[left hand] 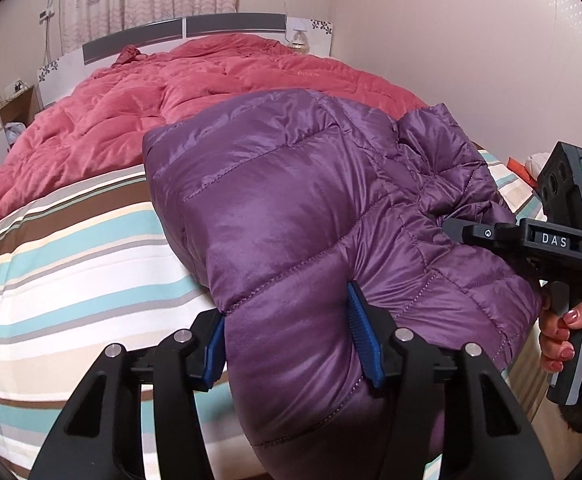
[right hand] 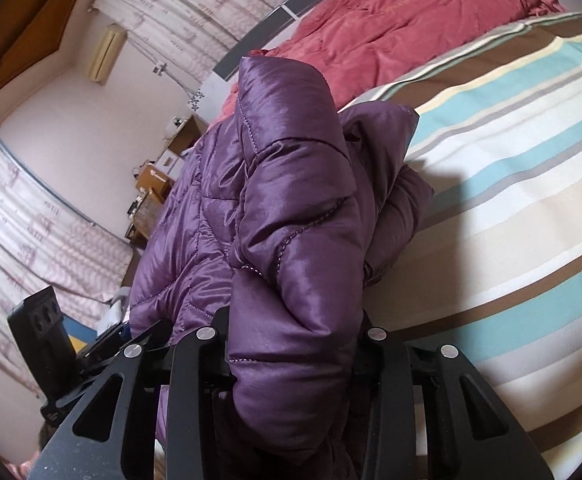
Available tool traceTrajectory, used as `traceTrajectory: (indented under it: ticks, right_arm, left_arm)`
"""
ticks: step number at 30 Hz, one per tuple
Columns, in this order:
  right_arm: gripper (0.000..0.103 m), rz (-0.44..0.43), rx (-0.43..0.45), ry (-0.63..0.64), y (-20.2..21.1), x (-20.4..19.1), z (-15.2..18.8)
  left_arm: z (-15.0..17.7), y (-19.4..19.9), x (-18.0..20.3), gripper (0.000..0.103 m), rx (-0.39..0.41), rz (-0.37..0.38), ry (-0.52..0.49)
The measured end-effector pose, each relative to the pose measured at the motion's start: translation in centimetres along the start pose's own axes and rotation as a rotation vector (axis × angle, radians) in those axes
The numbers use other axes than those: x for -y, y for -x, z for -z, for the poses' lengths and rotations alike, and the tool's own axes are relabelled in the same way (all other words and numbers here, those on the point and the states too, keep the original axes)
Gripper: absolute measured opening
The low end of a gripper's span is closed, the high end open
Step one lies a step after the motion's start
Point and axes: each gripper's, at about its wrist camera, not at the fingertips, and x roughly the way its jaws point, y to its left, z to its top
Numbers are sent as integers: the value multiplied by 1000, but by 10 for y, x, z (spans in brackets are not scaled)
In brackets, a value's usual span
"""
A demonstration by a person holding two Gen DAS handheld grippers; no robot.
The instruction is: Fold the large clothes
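Jacket (left hand: 311, 200), purple, quilted, lying bunched on striped bedsheet (left hand: 71, 260) near foot edge of bed, hem side hanging toward grippers. Left gripper (left hand: 291, 340) pinching thick fold of jacket between blue pads (left hand: 365, 336), fabric bulging out around both. Right gripper (right hand: 295, 344) clamping another puffy fold, own fingertips sinking out of sight under fabric. Right gripper also showing in left wrist view at jacket's far edge, person's hand (left hand: 575, 332) wrapping around its handle. Pink quilt (left hand: 171, 92) lying heaped beyond jacket, toward headboard (left hand: 179, 32).
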Motion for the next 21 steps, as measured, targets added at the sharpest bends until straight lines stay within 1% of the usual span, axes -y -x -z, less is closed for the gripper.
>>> traceTrajectory:
  ticks: [6, 9, 15, 21]
  right_arm:
    - [35, -12, -21, 35, -7, -23, 6]
    - [35, -22, -34, 55, -14, -33, 7]
    - [35, -50, -68, 102, -34, -61, 15]
    - [35, -86, -108, 148, -61, -97, 24]
  left_arm:
    - [13, 19, -16, 51, 18, -27, 19]
    - [20, 28, -29, 51, 27, -39, 46]
    - [34, 48, -60, 50, 45, -76, 85]
    - [50, 67, -97, 50, 60, -132, 139]
